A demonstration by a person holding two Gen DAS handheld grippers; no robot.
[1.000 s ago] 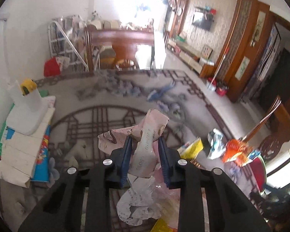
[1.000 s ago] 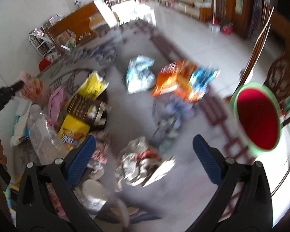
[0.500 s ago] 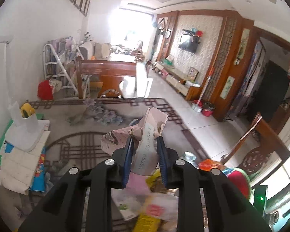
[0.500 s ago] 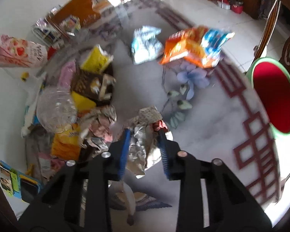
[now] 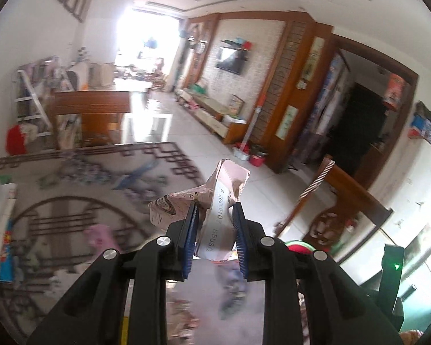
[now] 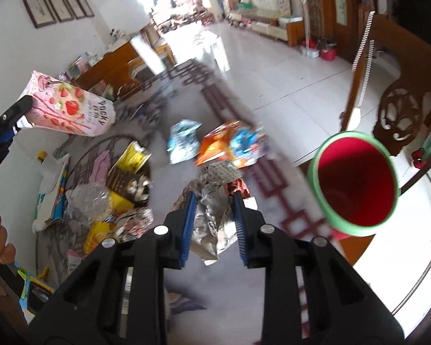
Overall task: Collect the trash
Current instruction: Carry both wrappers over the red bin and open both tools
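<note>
My left gripper is clamped on one crushed pink strawberry Pocky box, lifted clear of the patterned table top. I judge the box is carried high so that it passes over the remaining litter on its way to the bin. My right gripper is clamped on one crumpled silver foil wrapper, also lifted off the surface; its jaws have just closed on this wrapper.

The red bin with the green rim stands to the right, beyond the table edge, mouth open toward the gripper, so I judge that both loads are destined for it.

Count, right wrist view:
- Held items: two, one per gripper.
- Bins: one.
- Still on the table: one blue-white foil bag, one orange-and-blue snack bag, one yellow packet, one clear crumpled plastic piece.
- The mixed heap near the left edge is too blurred to count.
</note>
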